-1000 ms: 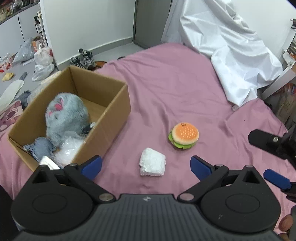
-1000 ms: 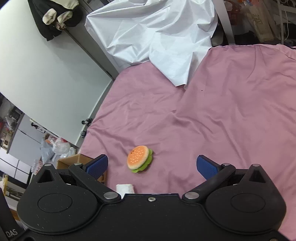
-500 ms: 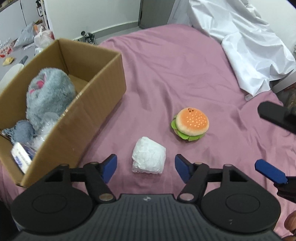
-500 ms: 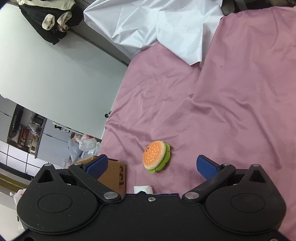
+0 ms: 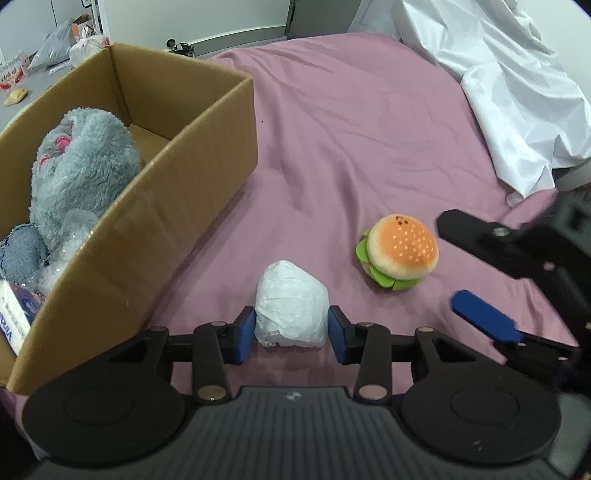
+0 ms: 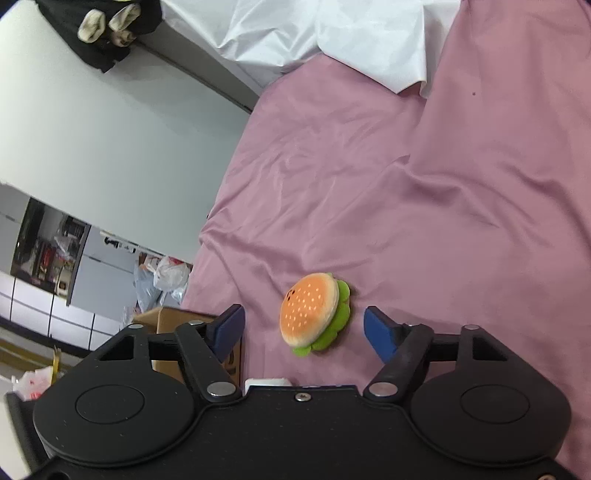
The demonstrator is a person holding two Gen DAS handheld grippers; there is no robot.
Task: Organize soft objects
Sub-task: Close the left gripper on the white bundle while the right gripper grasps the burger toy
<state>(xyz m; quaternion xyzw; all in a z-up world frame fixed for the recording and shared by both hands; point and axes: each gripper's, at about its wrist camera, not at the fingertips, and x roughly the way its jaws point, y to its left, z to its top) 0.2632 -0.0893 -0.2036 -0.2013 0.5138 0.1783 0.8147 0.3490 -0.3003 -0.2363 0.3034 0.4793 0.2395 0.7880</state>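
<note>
Left wrist view: the left gripper [image 5: 291,330] has its two blue fingers [image 5: 244,330] pressed against both sides of a white crumpled wrapped bundle [image 5: 291,314], which lies on the pink bedsheet [image 5: 351,129]. Contact is visible on each side; the bundle rests on the sheet and is not lifted. Just beyond it and to the right sits a plush hamburger [image 5: 399,253], orange bun up, green lettuce edge showing, close to the bundle but apart from it. Right of the hamburger the right gripper [image 5: 476,273] enters the frame, its fingers spread wide, one black arm above and one blue pad below.

Left of the bundle stands an open cardboard box [image 5: 192,177] on the bed. Inside it lie a grey fluffy plush toy [image 5: 81,166] with pink markings, a small blue-grey soft item [image 5: 20,254] and, at the near corner, a white printed packet [image 5: 11,317]. A white sheet [image 5: 517,92] is heaped at the far right of the bed.

Right wrist view: the right gripper [image 6: 303,328] stands open, blue fingers [image 6: 378,332] well apart, neither touching anything. The plush hamburger [image 6: 314,317] lies on the pink bedsheet [image 6: 443,203] in line with the gap between them, tilted on its edge in this view. A corner of the cardboard box [image 6: 184,325] shows behind the left finger. The white sheet [image 6: 351,33] lies at the top, and dark clothing [image 6: 107,26] hangs against the wall.
</note>
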